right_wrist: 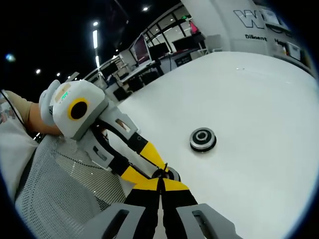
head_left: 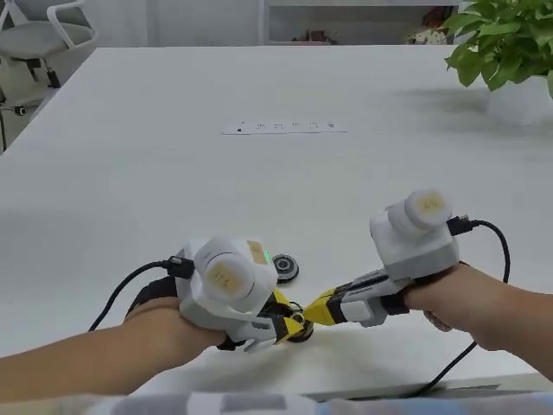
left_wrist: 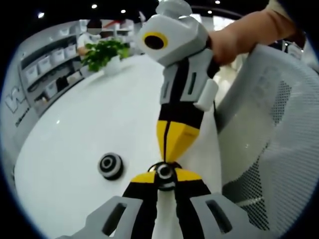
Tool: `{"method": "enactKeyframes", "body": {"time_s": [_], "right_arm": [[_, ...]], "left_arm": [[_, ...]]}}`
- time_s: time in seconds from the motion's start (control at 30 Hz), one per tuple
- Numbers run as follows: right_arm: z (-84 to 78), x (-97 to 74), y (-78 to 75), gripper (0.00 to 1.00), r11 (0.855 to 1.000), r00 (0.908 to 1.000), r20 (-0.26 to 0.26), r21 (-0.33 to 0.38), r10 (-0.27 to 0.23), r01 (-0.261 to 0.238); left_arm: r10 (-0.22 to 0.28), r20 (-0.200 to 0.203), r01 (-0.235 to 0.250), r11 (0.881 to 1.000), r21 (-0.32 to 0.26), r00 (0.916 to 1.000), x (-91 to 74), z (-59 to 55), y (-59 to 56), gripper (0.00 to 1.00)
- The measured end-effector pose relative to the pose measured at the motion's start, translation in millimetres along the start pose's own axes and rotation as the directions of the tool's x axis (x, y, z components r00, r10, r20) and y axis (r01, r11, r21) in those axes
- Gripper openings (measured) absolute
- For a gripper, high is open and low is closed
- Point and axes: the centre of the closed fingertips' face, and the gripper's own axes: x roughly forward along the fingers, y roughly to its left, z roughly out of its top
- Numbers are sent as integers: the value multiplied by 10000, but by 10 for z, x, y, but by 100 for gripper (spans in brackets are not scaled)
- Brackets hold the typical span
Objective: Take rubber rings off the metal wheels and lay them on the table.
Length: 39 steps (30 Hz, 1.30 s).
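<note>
A small metal wheel (left_wrist: 164, 171) with a black rubber ring is held just above the white table (head_left: 259, 190), near its front edge. My left gripper (left_wrist: 164, 176) is shut on this wheel, one yellow tip on each side. My right gripper (right_wrist: 160, 180) meets it head-on, jaws pressed together, and pinches the ring at the wheel's rim (right_wrist: 173, 175). In the head view the left gripper (head_left: 289, 327) and right gripper (head_left: 309, 315) touch tip to tip over the wheel (head_left: 300, 333). A second wheel (head_left: 283, 267) with its ring on lies flat on the table just beyond them.
A white power strip (head_left: 285, 128) lies mid-table. A potted plant (head_left: 505, 43) stands at the far right corner. An office chair (head_left: 43, 35) is off the far left. A mesh chair back (left_wrist: 269, 129) is close behind the front edge.
</note>
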Motion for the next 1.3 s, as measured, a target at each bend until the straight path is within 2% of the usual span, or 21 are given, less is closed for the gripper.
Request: {"method": "enactKeyframes", "body": {"time_s": [0.13, 0.33, 0.73, 1.0, 1.3], "right_arm": [[26, -4, 9, 0, 9999, 10000, 92, -125, 17, -16], [59, -15, 41, 0, 9966, 9998, 191, -820, 73, -57], [105, -33, 68, 0, 9962, 9990, 383, -851, 236, -203], [147, -65, 106, 0, 9961, 9970, 613, -769, 473, -426], [255, -93, 168, 0, 9951, 9920, 975, -656, 807, -745]], "left_arm": [[-3, 19, 3, 10000, 27, 10000, 5, -3, 13, 13], [-15, 14, 15, 9999, -137, 10000, 7, -1, 21, 13], [-295, -53, 294, 9994, -203, 9995, -63, 6, -1, 20], [-513, 171, 518, 9983, -276, 9985, -227, 69, -25, 24], [-349, 641, 388, 9974, -613, 9973, -531, 82, 28, 34]]}}
